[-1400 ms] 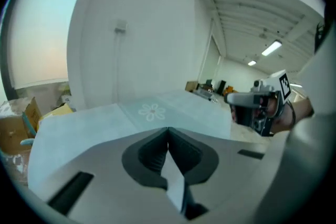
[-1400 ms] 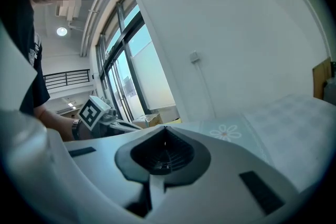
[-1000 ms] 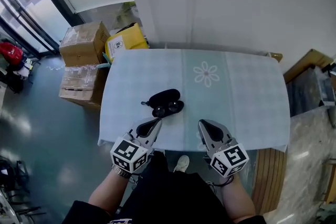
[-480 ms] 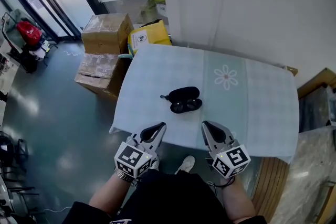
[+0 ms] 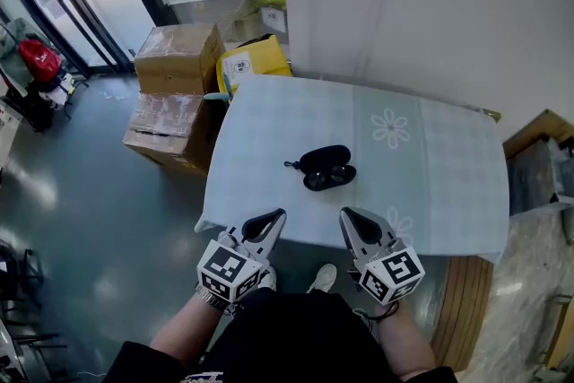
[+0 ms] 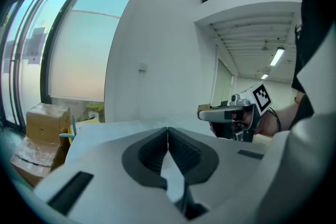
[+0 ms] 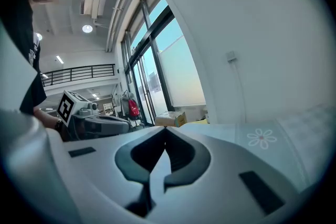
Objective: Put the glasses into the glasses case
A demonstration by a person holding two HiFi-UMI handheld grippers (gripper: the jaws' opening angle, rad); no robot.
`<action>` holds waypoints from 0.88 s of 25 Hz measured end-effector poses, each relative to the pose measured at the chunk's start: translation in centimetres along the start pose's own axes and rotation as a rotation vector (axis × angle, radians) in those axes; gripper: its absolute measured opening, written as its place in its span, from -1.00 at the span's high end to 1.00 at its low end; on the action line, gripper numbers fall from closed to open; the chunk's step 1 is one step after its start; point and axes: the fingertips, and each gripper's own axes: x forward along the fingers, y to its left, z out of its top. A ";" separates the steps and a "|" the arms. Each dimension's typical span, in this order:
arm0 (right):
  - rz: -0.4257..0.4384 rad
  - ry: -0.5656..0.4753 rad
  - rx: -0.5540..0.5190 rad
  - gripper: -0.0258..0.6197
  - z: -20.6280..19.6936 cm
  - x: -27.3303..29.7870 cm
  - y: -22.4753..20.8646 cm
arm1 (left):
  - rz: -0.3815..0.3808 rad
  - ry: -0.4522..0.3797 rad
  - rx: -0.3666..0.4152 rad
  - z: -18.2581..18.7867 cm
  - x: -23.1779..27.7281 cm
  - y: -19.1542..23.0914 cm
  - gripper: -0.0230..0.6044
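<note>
A black glasses case (image 5: 324, 161) lies near the middle of the pale blue table (image 5: 448, 184), with dark glasses (image 5: 330, 178) right in front of it, touching it. My left gripper (image 5: 267, 223) and right gripper (image 5: 352, 223) hover side by side at the table's near edge, short of the glasses. Both are shut with nothing between their jaws. In the left gripper view the jaws (image 6: 167, 130) meet at the tips, and the right gripper (image 6: 231, 114) shows beyond them. The right gripper view shows its jaws (image 7: 165, 132) closed and the left gripper (image 7: 89, 118) beside them.
Stacked cardboard boxes (image 5: 175, 94) and a yellow box (image 5: 251, 63) stand on the floor left of the table. A white wall (image 5: 430, 4) runs behind it. A flower print (image 5: 391, 129) marks the tablecloth. Wooden pieces (image 5: 538, 134) lie to the right.
The head view has shifted, so the table and case sit differently in frame. Both grippers stay shut at the table's near edge.
</note>
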 end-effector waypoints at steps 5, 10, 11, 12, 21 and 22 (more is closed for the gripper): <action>-0.072 -0.006 0.013 0.85 -0.5 0.3 1.7 | -0.079 0.007 0.031 -0.2 -1.0 0.7 0.84; -0.136 -0.005 0.029 0.85 -1.5 0.4 3.2 | -0.146 0.015 0.037 -1.0 -1.5 1.4 0.84; -0.150 -0.004 0.035 0.85 -1.8 0.4 3.3 | -0.160 0.016 0.037 -1.1 -1.5 1.5 0.84; -0.165 -0.005 0.041 0.85 -2.0 0.4 3.4 | -0.175 0.016 0.039 -1.2 -1.6 1.6 0.84; -0.251 -0.015 0.067 0.85 -3.4 0.8 5.3 | -0.263 0.039 0.049 -2.5 -2.6 2.6 0.84; -0.258 -0.017 0.069 0.85 -3.4 0.8 5.5 | -0.270 0.039 0.052 -2.5 -2.6 2.6 0.84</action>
